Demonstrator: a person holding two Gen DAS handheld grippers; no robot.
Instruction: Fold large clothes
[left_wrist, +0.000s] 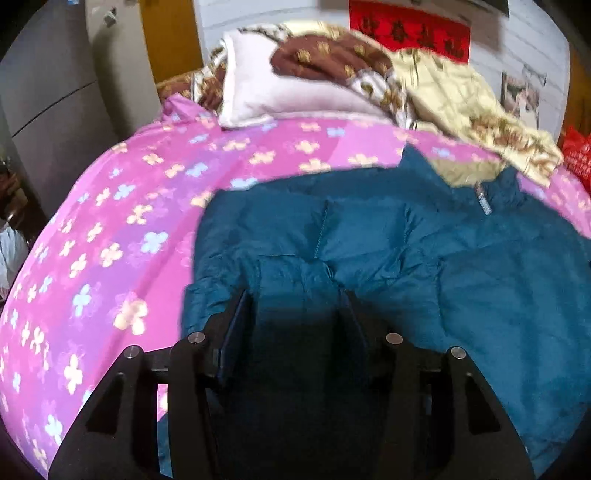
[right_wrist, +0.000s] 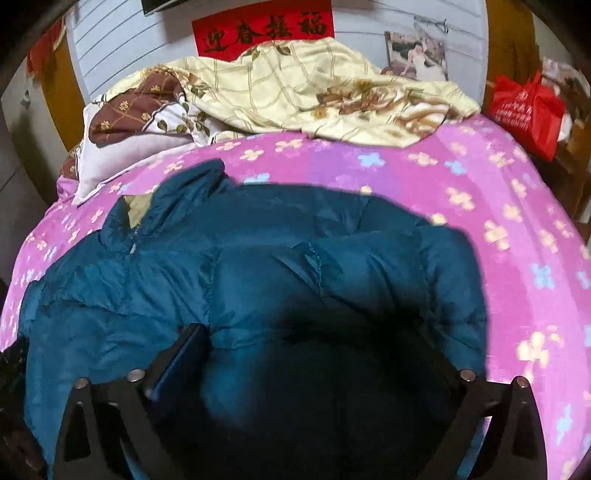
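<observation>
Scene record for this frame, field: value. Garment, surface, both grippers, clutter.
garment: teal puffer jacket, spread on the bed, collar toward the pillow
surface: pink flowered bedspread
left gripper: open, fingers over the jacket's near edge
right gripper: open wide, over the jacket; contact cannot be told
pillow: at the head of the bed
quilt: cream, crumpled behind the jacket
red bag: beside the bed

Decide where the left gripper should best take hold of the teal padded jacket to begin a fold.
Probably the jacket edge beside the pink sheet, approached from the sheet side: that edge lies free near the open left gripper.
</observation>
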